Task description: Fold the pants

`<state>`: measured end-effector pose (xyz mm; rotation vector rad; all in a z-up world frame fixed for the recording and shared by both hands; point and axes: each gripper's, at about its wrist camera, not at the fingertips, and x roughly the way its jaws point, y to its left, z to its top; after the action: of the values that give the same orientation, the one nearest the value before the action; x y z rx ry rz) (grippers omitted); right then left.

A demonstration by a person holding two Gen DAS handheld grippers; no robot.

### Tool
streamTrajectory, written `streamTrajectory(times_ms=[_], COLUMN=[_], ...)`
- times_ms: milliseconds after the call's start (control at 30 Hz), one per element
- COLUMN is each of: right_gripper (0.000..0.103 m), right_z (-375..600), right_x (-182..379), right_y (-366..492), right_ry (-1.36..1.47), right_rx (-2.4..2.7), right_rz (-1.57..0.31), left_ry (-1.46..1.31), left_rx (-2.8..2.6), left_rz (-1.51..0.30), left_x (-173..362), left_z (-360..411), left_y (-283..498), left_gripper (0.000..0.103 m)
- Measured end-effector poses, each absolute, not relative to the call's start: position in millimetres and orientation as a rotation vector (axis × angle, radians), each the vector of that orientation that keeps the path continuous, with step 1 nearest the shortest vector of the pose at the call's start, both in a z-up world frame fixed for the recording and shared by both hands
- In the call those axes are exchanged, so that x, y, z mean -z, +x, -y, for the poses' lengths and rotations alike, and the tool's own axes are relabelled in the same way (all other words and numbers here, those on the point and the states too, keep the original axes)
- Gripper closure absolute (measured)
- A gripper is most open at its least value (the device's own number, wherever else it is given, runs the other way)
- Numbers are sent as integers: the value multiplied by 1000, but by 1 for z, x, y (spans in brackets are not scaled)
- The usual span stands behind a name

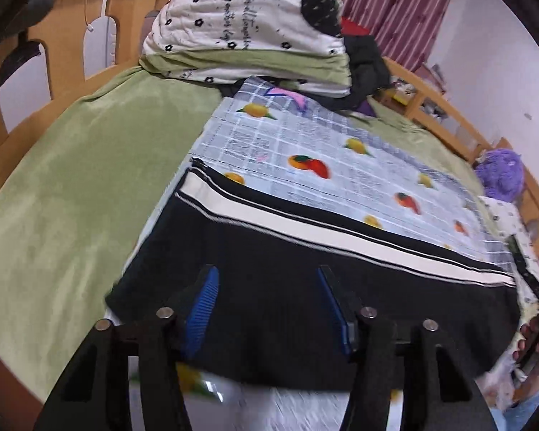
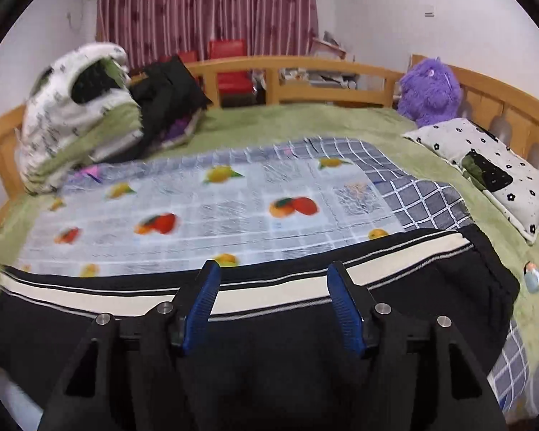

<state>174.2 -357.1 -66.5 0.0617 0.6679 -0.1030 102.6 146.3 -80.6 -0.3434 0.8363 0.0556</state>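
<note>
A wooden-railed bed (image 2: pixel 305 64) with a green cover (image 1: pixel 72 186) fills both views. Over its middle lies a fruit-printed sheet (image 2: pixel 233 208) with a checked border, and along the sheet's near edge the black pants (image 2: pixel 341 359) lie flat, their white side stripe (image 1: pixel 305 222) on the far side. Both tongs hang above the dark cloth with nothing between the blue pads: the left gripper (image 1: pixel 267 309) stands parted over plain black fabric, the right gripper (image 2: pixel 273 305) parted over the stripe — neither grips.

A folded quilt (image 1: pixel 240 25) is stacked at one end of the bed with dark clothes (image 2: pixel 169 89) beside it. At the other end sit a spotted pillow (image 2: pixel 485 165) and a purple plush toy (image 2: pixel 431 89) — all well apart from the pants. A hand (image 1: pixel 531 341) shows at the left view's right edge.
</note>
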Motion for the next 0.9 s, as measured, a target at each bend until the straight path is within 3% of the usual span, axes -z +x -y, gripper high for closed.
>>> streamTrajectory(times_ms=[200,400,533,667,900], right_gripper=[43,44,44,57,56], right_z=[315,278,269,265,275], right_x=[44,56,77,110,117], right_y=[122,88,70,69,70], right_ry=[143,123,92,62,92], right_rx=[-77,-115,-137,-130,-116], right_rz=[-754,-804,-794,-891,-864], left_ry=[-324,-304,-329,-389,-583], left_rx=[-10,-27,-39,-73,-97], left_rz=[-775,-752,-747,-748,-779], left_x=[39,35,55,90,149], left_z=[-127,-112,-111,-125,-170], left_y=[53,30,16,-1,-6], left_gripper=[51,51,51,51,51])
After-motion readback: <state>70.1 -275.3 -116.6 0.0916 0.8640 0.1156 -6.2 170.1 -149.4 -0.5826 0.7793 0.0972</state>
